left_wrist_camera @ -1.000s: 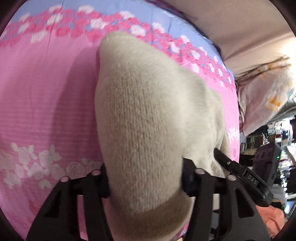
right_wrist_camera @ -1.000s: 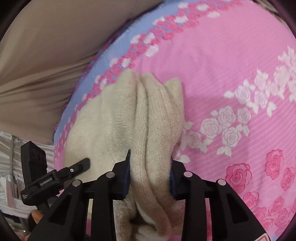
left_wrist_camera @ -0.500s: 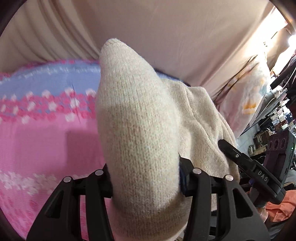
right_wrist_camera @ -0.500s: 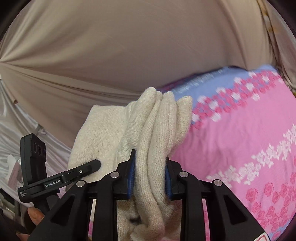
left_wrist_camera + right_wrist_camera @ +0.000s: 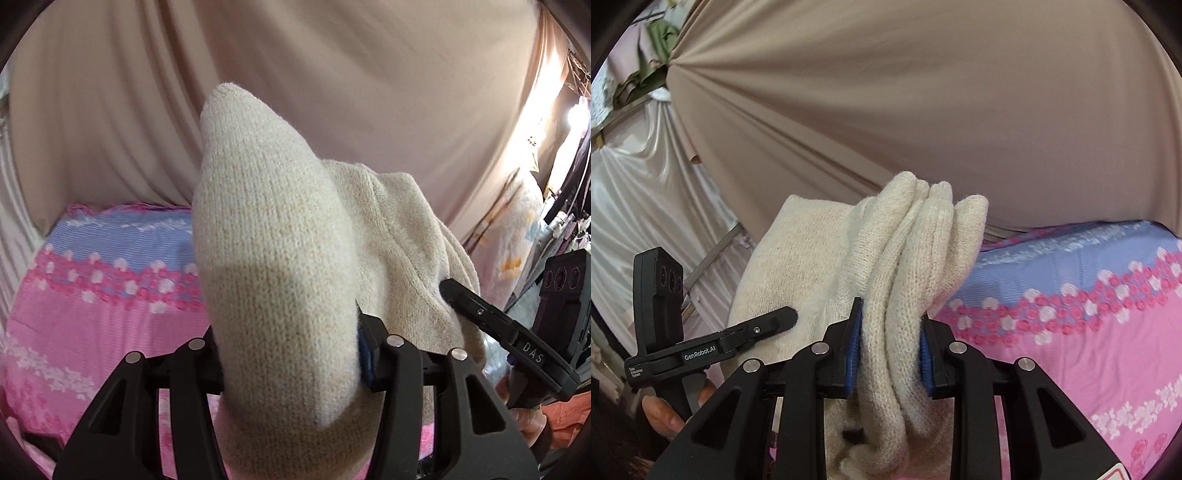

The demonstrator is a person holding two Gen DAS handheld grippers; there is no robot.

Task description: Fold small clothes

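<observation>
A cream knitted garment (image 5: 273, 266) hangs in the air above the bed, stretched between both grippers. My left gripper (image 5: 291, 354) is shut on one bunched end, which bulges up past the fingers. My right gripper (image 5: 889, 350) is shut on several folded layers of the garment (image 5: 908, 258) between its blue pads (image 5: 852, 350). In the left wrist view the other gripper's finger (image 5: 480, 314) lies against the knit at the right. In the right wrist view the left gripper's finger (image 5: 757, 328) touches the cloth at the left, with a hand (image 5: 665, 417) below it.
The bed carries a pink sheet with rose bands and a blue edge (image 5: 92, 295) (image 5: 1089, 314). A beige curtain (image 5: 332, 92) hangs behind it. A floral pillow (image 5: 513, 240) and cluttered shelves lie at the right, and a white drape (image 5: 646, 203) at the left.
Both grippers have risen with the garment, lifting it off the sheet. The views have tipped up from the bed toward the curtain. Both grips stay as they were.
</observation>
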